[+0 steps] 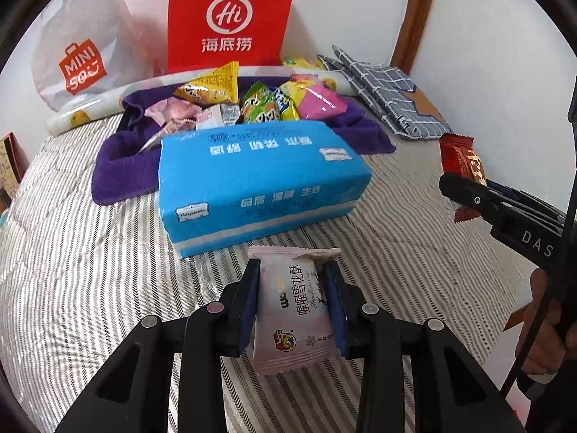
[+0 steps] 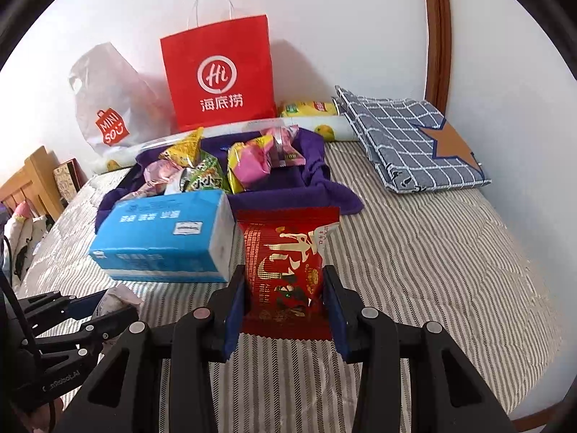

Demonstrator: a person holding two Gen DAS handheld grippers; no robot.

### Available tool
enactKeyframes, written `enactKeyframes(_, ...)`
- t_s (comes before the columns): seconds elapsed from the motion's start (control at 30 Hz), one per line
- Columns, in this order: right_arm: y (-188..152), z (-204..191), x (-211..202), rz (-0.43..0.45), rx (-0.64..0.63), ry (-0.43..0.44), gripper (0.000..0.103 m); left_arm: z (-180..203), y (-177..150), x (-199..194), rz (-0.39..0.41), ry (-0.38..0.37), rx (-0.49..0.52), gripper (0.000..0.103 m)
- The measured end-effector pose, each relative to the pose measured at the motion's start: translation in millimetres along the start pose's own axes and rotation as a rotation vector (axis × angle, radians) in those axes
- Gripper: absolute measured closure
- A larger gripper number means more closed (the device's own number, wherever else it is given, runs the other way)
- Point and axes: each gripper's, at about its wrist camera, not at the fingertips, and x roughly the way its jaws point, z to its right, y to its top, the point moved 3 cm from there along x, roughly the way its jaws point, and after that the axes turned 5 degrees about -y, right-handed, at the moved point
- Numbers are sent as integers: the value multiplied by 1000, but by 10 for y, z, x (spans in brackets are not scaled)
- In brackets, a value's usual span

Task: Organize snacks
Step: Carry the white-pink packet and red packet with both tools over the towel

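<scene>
My left gripper [image 1: 293,281] is shut on a pale pink snack packet [image 1: 294,306], held above the striped bed in front of a blue tissue pack [image 1: 259,180]. My right gripper [image 2: 285,288] is shut on a red snack packet [image 2: 286,267], held to the right of the tissue pack [image 2: 162,238]. The red packet also shows at the right edge of the left wrist view [image 1: 461,160]. A pile of several colourful snack packets [image 1: 252,101] lies on a purple towel [image 1: 119,169] behind the tissue pack, also in the right wrist view [image 2: 230,162].
A red paper bag [image 1: 230,18] and a white Miniso plastic bag [image 1: 79,47] stand against the wall behind the pile. A folded grey checked cloth [image 2: 407,140] lies at the back right. A rolled fruit-print mat [image 1: 93,108] runs along the wall. A wooden headboard [image 2: 32,176] is at left.
</scene>
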Motion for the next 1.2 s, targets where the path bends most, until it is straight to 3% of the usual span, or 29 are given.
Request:
enactKeyframes(0.6,210,-75,-354,68,22,24,64,169,248,-347,24,-30,29,68)
enactKeyframes(1.2,750,-99,-266,104,64,49,64,-29,941,-481,72,-22,18,68)
